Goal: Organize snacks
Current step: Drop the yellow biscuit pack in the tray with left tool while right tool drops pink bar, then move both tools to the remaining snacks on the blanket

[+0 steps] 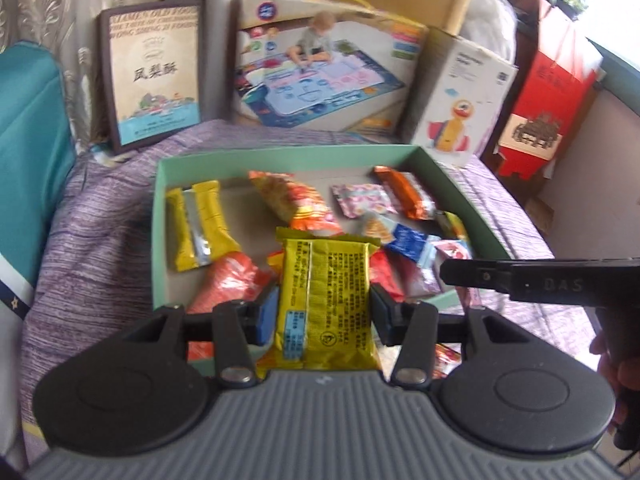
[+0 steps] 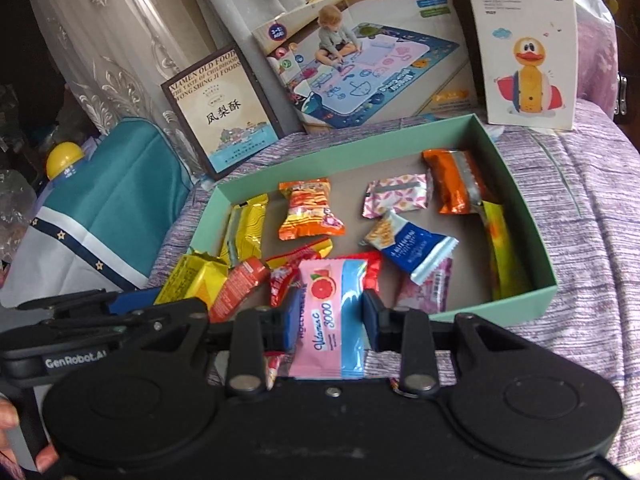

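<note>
Now yellow packet [image 1: 326, 304] clamped in left gripper [image 1: 325, 316]

We've got a gripper in each hand, both tilted downward. Our left gripper [image 1: 325, 314] has its blue pads [image 1: 269, 312] pressed against the sides of a yellow packet [image 1: 325, 300]. Our right gripper [image 2: 331, 320] is clamped narrower on a pink and blue packet [image 2: 330, 312]. Fingers of our right hand [image 1: 614, 364] wrap its handle, and a bit of our left hand [image 2: 8, 420] shows too.
</note>
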`<state>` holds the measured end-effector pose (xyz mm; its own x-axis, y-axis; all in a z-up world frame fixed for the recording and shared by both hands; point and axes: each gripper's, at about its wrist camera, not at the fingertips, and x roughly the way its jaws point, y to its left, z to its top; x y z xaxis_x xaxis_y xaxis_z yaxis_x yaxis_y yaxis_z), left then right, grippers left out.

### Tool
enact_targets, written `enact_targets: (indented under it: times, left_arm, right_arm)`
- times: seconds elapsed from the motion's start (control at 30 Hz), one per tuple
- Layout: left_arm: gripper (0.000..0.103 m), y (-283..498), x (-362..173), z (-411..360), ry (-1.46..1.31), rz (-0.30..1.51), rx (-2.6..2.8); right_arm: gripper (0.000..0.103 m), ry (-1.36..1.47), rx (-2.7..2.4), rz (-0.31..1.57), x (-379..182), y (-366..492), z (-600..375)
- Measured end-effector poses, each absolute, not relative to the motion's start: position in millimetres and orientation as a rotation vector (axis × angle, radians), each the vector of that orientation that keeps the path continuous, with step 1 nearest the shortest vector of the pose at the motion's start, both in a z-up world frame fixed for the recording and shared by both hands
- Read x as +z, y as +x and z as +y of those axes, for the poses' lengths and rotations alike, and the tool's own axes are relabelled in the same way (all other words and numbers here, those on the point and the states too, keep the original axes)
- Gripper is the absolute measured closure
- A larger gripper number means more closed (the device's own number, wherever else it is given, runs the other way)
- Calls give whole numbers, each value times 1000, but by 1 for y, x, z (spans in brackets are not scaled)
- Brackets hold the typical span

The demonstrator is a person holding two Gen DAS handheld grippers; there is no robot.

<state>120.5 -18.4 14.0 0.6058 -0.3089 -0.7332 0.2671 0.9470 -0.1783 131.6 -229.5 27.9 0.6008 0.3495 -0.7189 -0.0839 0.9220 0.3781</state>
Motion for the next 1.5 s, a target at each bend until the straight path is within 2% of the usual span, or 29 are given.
enact_targets:
  times: [0.3,0.37,0.4,0.43,0.47,0.5,0.53,0.6,0.87,1.2,1.5]
  left_arm:
    - [56,158,-16,-9,-73,905,-290]
    - [56,163,-21,-10,-65,918,-291]
    - [52,164,-24,-12,-62,928,-290]
    - [47,164,-26,-12,-59,934,-286]
    - [32,164,-28,-13,-57,937,-279]
    - [21,162,-29,-13,-54,932,-271]
    - [17,160,-30,-12,-48,924,-262]
    - [8,157,-30,-12,-39,914,-249]
    - [0,149,-22,-9,-67,911,-225]
    - [0,113,-4,-6,-94,904,-223]
    - [0,64,-17,-5,-78,973,-243]
  right_arm:
    - [71,340,242,927,11,169,-207]
    - [68,345,240,934,8,173,-206]
    - [66,350,240,934,6,174,-205]
    - [54,352,240,934,5,175,-204]
    - [33,349,235,930,4,174,-204]
    - [23,343,225,922,5,173,-203]
    - [8,336,220,909,6,171,-204]
    - [1,319,209,896,9,170,-204]
    - [0,310,184,914,15,160,-210]
    - [0,331,166,926,26,116,-222]
    - [0,363,134,941,23,72,-236]
